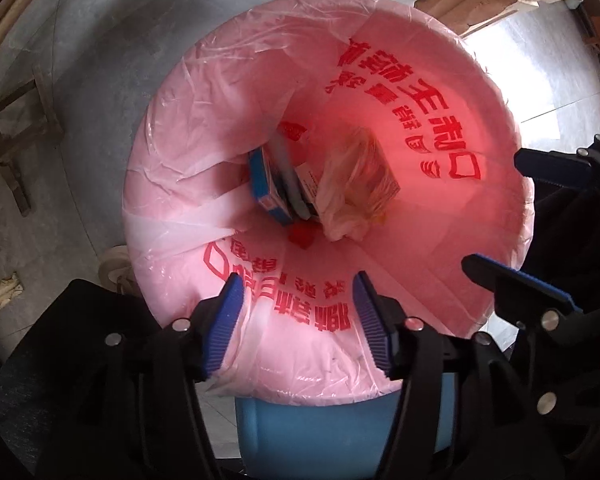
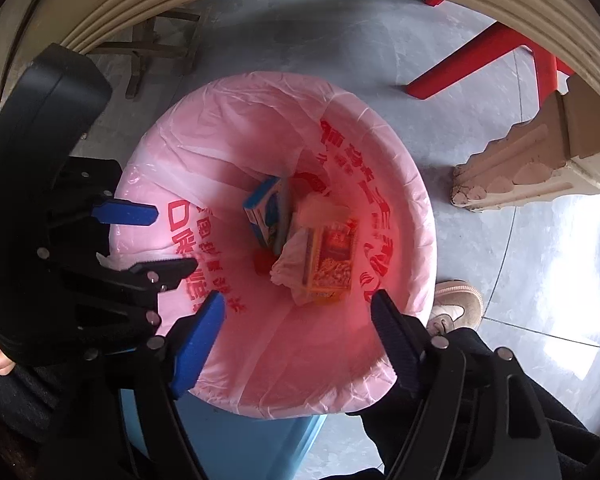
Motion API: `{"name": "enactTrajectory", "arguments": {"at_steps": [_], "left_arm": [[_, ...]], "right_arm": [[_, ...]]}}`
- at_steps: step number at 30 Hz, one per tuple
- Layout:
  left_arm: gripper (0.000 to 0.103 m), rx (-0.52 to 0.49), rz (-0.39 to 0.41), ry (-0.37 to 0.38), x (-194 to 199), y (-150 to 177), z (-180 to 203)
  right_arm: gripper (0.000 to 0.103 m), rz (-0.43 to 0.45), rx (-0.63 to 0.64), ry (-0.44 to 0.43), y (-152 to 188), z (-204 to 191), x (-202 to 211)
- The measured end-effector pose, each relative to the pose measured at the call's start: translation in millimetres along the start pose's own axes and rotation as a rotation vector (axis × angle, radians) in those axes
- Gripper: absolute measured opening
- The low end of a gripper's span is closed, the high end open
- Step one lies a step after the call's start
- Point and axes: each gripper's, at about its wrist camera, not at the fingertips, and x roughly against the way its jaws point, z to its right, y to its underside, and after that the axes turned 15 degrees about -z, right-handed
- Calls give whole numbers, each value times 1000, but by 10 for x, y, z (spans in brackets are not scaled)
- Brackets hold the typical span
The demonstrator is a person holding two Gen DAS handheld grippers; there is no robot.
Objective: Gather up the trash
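Mostly pink bag [image 1: 204,128], red print, crinkled

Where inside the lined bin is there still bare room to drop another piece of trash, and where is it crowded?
Bare pink liner lies between the near rim and the orange box. The bottom is crowded: blue box, orange box and crumpled wrapper touch. Both the left gripper and right gripper hang open above.

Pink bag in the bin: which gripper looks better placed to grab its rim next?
Probably the left gripper: its open fingers straddle the pink bag at its near rim, plastic bunched against one pad. The right gripper, also open, hangs wider, more over the bag's opening.
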Motion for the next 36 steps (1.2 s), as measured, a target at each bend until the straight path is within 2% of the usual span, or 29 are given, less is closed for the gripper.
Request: {"name": "enactTrajectory", "arguments": {"at_steps": [12,22,25,28,31,36], "left_arm": [[59,30,-17,-8,-47,-37,-65],[60,4,21,-46,36,76,168],[62,11,57,-72,129,168,216],[63,34,116,-120,267,259,248],[64,79,184,-128,455,379,255],[64,155,292,-138,759,596,315]], "right_arm": [[74,-7,-14,5,6,24,-18],[78,19,-63,14,108,97,125],[79,44,-90,10,158,134,229],[79,92,-108,44,230,130,397],[79,159,-126,99,356,109,613],[80,260,-165,127,578,109,938]]}}
